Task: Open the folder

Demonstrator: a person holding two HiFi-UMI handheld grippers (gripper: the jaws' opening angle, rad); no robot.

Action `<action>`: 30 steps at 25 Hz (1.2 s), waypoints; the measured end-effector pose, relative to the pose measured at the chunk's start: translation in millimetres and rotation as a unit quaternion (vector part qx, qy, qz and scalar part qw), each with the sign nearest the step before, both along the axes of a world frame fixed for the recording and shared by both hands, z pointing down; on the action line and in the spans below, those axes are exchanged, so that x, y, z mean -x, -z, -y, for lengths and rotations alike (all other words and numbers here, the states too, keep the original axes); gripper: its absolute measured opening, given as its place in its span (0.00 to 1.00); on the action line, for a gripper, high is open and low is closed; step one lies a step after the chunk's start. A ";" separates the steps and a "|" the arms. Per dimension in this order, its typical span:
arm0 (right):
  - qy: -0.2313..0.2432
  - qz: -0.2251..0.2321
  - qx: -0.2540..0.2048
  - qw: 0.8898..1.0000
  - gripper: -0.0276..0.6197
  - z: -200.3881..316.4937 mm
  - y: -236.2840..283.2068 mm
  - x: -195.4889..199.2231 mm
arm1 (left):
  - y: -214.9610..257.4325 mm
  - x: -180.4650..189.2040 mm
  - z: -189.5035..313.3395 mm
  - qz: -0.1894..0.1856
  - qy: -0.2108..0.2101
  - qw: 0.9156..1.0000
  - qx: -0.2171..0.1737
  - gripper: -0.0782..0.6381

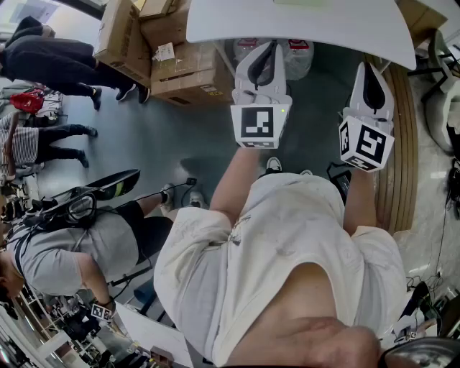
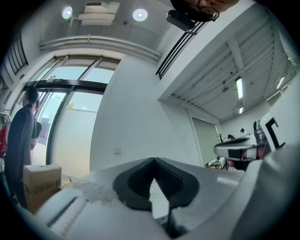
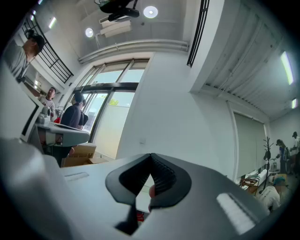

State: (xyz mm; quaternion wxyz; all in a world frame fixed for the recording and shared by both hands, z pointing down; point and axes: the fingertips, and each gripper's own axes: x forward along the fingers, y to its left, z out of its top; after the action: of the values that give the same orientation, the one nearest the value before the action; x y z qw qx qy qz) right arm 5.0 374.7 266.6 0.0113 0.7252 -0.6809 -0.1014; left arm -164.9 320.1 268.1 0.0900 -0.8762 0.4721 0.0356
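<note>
No folder shows in any view. In the head view both grippers are held out in front of my body, just short of the near edge of a white table (image 1: 302,21). My left gripper (image 1: 267,49) is shut, its jaws meeting at the tip with nothing between them. My right gripper (image 1: 369,68) is also shut and empty, a little to the right of the left one. The left gripper view shows the closed jaw tips (image 2: 153,160) against a white wall. In the right gripper view the closed tips (image 3: 151,155) point at the same wall.
Cardboard boxes (image 1: 180,65) are stacked on the grey floor beyond my left gripper. Several people stand or sit at the left (image 1: 65,61). A curved wooden edge (image 1: 402,144) runs down the right side. A person by a glass door (image 2: 23,136) appears in the left gripper view.
</note>
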 end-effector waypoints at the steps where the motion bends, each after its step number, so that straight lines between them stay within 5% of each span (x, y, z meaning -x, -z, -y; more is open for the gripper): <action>1: 0.000 -0.001 0.001 1.000 0.04 -1.3 -0.9 -0.1 | -0.4 -0.7 -1.3 0.001 0.000 1.000 -0.001 0.11; 30: -0.020 0.023 0.006 1.000 0.05 27.4 -19.9 30.4 | -17.4 26.0 36.2 0.006 -0.036 0.999 0.003 0.11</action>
State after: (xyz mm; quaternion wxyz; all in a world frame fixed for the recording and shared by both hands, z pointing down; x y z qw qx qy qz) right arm -25.5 347.4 286.5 0.0022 0.7405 -0.6672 -0.0805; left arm -190.9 283.9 285.6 0.0891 -0.8931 0.4398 0.0318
